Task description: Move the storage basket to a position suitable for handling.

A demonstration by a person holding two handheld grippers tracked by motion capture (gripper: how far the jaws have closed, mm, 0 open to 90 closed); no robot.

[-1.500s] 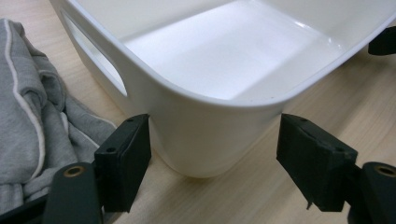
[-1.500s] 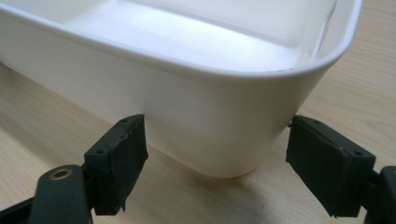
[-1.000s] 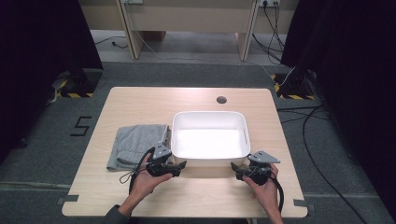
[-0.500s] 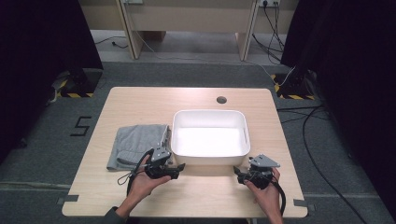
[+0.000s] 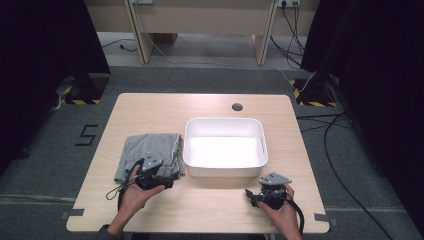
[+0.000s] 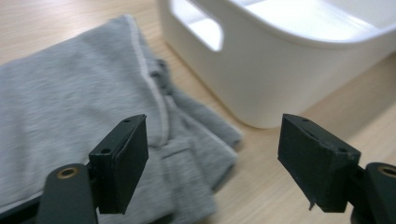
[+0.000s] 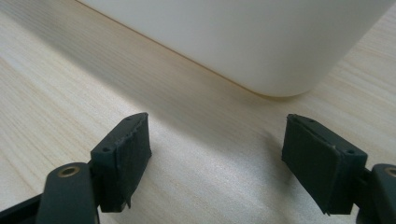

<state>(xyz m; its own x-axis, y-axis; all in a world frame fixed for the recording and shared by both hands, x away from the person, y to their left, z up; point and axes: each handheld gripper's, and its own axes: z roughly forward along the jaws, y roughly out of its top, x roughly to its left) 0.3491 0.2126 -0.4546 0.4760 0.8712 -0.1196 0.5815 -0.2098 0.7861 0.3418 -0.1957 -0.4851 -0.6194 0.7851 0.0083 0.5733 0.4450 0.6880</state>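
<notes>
- Grey carpet floor lies around a pale wooden surface, with dark curtains at both sides and cables trailing along the right.
- Near the middle of the surface sits a white rectangular tub; its inside looks bare and brightly lit, and a handle slot shows in its end wall in the left gripper view.
- A folded grey cloth lies just beside the tub's left wall, flat on the wood, with a pale seam running along it.
- The left gripper, held in the person's left hand, sits at the near corner of the cloth; its jaws stand wide apart with nothing between them, above the cloth's edge.
- The right gripper, in the right hand, rests low in front of the tub's near right corner, apart from it; its jaws are likewise spread, with bare wood between them.
- A small dark round hole marks the far side of the surface.
</notes>
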